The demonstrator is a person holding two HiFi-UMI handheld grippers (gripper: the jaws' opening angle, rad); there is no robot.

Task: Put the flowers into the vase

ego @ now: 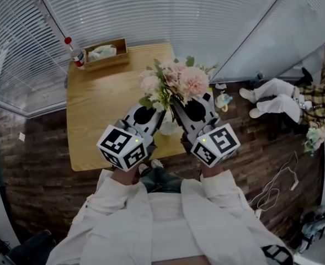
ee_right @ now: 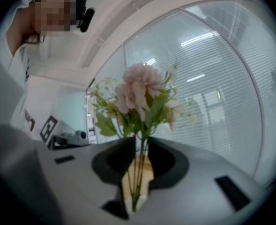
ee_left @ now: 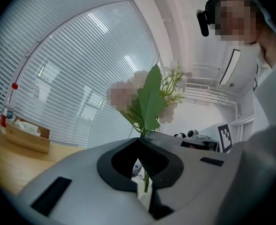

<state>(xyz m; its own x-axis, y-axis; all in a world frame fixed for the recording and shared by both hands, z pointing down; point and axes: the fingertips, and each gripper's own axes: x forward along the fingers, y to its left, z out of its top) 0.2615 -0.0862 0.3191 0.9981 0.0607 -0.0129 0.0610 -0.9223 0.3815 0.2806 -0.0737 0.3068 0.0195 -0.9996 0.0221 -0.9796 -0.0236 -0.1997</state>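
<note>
A bunch of pink and cream flowers [ego: 176, 79] with green leaves stands upright over the near right corner of the wooden table [ego: 101, 109]. My left gripper [ego: 160, 111] and right gripper [ego: 176, 108] meet at its stems from either side. In the left gripper view the jaws are shut on one green stem [ee_left: 146, 175] beneath a big leaf. The right gripper [ee_right: 135, 182] is shut on several stems [ee_right: 138, 165], with the blooms [ee_right: 140, 90] above. A pale vase [ego: 168, 125] shows just below the stems, mostly hidden by both grippers.
A wooden box [ego: 104, 53] holding tissues and a red-capped bottle [ego: 75, 51] stand at the table's far edge. A small toy [ego: 224, 100] lies on the floor right of the table. A person's legs [ego: 278, 95] and white cables [ego: 278, 186] are further right.
</note>
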